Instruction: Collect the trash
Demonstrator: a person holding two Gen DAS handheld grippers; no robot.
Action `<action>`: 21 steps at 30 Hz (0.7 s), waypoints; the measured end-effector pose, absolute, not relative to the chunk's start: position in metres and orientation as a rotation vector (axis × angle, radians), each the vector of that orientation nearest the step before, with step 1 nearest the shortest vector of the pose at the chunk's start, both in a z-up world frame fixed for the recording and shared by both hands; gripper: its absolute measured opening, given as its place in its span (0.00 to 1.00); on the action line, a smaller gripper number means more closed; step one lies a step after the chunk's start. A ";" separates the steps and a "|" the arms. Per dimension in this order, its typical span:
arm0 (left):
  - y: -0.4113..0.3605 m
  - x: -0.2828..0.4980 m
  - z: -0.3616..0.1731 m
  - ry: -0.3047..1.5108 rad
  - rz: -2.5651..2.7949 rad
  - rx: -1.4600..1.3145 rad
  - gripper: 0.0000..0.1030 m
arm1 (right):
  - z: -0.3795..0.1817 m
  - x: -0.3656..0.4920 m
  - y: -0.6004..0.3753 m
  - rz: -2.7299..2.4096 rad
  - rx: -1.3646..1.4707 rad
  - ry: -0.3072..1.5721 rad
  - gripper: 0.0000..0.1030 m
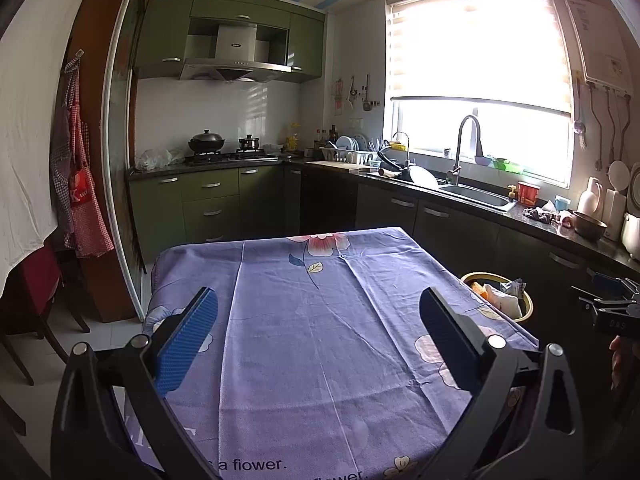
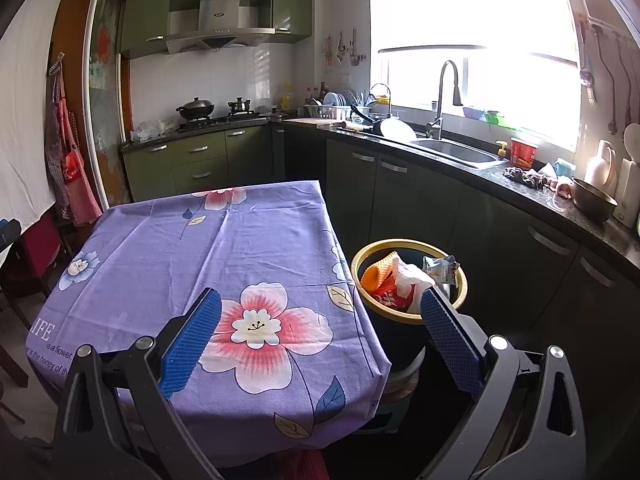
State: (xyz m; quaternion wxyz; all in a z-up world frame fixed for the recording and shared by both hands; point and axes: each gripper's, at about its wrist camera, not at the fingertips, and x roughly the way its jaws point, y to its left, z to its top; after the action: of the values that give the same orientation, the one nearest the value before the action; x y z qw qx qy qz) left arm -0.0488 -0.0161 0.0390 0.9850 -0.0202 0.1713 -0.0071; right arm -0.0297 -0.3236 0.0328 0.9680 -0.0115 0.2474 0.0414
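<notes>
— Where do we stand with the left gripper [image 1: 319,312]?

— We hold its jaws spread wide, nothing between them, over the worktop [image 1: 312,344] in its purple floral cloth. Beyond the right jaw, just past the worktop's edge, we see the trash bin [image 1: 527,303] with its yellow rim.

— And the right gripper [image 2: 320,314]?

— Its jaws are spread too, and empty. Between them lies the cloth's big pink flower [image 2: 262,334]. The bin [image 2: 400,320] sits just behind the right jaw's tip, beside the worktop's corner, filled with trash: an orange cloth [image 2: 378,274], white paper [image 2: 408,276] and a crumpled wrapper [image 2: 440,268].
</notes>
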 end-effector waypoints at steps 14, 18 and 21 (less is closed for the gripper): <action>-0.018 -0.047 0.038 0.351 -0.019 -0.039 0.93 | 0.033 -0.029 -0.323 0.083 -0.023 0.500 0.95; -0.018 -0.047 0.038 0.351 -0.020 -0.039 0.93 | 0.033 -0.029 -0.323 0.083 -0.024 0.501 0.95; -0.019 -0.047 0.038 0.350 -0.019 -0.036 0.93 | 0.032 -0.029 -0.323 0.085 -0.022 0.501 0.95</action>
State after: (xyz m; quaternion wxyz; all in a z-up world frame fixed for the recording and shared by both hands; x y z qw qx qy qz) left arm -0.0473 -0.0189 0.0382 0.9845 -0.0179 0.1740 -0.0095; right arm -0.0293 -0.3227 0.0324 0.9679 -0.0111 0.2476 0.0419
